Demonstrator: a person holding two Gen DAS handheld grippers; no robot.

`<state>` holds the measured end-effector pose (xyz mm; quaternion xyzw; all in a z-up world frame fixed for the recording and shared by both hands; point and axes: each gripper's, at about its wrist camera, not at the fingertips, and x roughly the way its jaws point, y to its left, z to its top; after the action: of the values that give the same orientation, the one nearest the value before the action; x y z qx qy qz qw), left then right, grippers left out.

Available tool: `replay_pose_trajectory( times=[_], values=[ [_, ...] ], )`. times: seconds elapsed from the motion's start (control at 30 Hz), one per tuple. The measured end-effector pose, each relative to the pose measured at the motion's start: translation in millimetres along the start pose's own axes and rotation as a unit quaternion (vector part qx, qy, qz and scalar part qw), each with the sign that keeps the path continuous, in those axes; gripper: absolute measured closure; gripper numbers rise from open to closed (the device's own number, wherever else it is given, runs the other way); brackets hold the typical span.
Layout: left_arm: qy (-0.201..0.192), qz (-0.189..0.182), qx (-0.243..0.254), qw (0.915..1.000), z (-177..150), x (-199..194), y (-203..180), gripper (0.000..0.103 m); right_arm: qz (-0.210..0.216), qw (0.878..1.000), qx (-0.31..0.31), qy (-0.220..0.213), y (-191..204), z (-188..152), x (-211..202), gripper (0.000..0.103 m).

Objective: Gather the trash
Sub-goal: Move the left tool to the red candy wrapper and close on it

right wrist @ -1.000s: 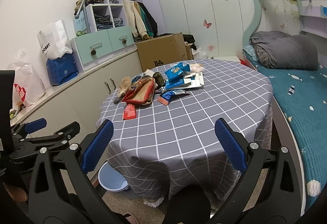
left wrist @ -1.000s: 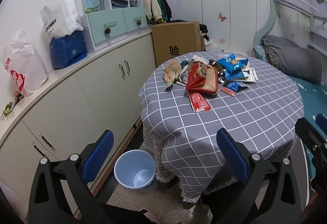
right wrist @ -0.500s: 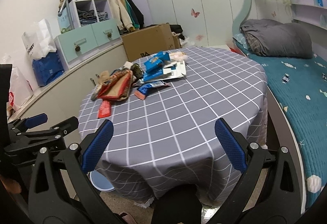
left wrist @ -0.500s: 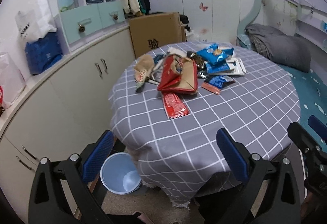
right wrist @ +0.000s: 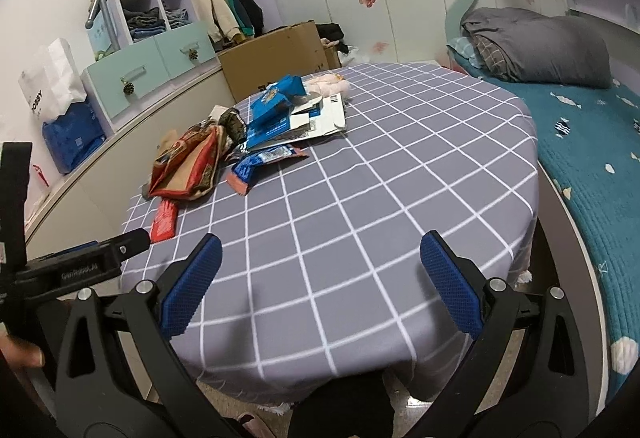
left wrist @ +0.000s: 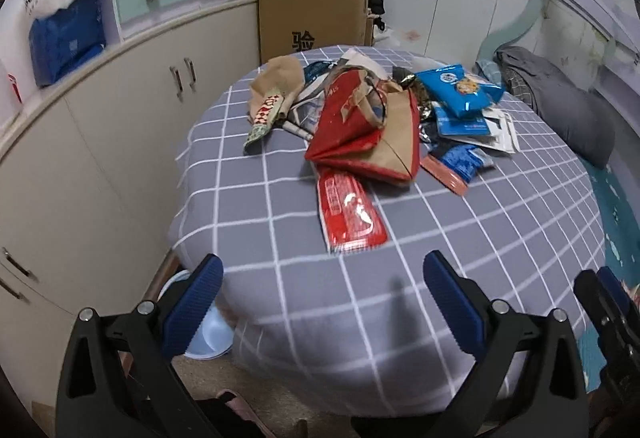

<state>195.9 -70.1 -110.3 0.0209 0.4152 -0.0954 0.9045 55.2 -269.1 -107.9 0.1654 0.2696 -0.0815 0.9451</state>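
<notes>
A heap of trash lies on the round table (left wrist: 480, 238) with a grey checked cloth: a red and brown paper bag (left wrist: 368, 126), a flat red wrapper (left wrist: 348, 212) nearest me, blue snack packets (left wrist: 456, 90) and a tan wrapper (left wrist: 276, 94). My left gripper (left wrist: 320, 298) is open and empty, just short of the red wrapper. My right gripper (right wrist: 318, 278) is also open and empty above the table's near edge, with the same heap (right wrist: 256, 130) far to its left front. A light blue bin (left wrist: 200, 330) stands on the floor under the table's left edge.
A curved white cabinet (left wrist: 92, 142) runs along the left wall, holding bags and drawers. A cardboard box (left wrist: 312, 18) stands behind the table. A bed (right wrist: 592, 166) with a grey bundle flanks the right side. The left gripper's body (right wrist: 60, 274) shows at the right view's left edge.
Both grippers have moved forward towards the table and the heap now looks closer and larger. Neither has taken hold of anything.
</notes>
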Motion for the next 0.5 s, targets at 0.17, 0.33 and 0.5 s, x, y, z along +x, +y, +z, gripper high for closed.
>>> replay_pose_trajectory(
  times=[0.17,0.33,0.5],
  values=[
    [0.03,-0.004,-0.001,0.9996,14.6,25.1,0.2,0.036,-0.005,1.0,0.005,0.018,-3.2,12.0,16.4,0.006],
    [0.026,-0.011,-0.001,0.9996,24.9,33.1,-0.2,0.036,-0.005,1.0,-0.001,0.022,-1.5,19.3,27.2,0.006],
    [0.025,-0.004,0.01,0.9996,33.3,41.1,-4.1,0.041,-0.001,1.0,-0.004,0.024,3.2,24.2,33.4,0.006]
  ],
)
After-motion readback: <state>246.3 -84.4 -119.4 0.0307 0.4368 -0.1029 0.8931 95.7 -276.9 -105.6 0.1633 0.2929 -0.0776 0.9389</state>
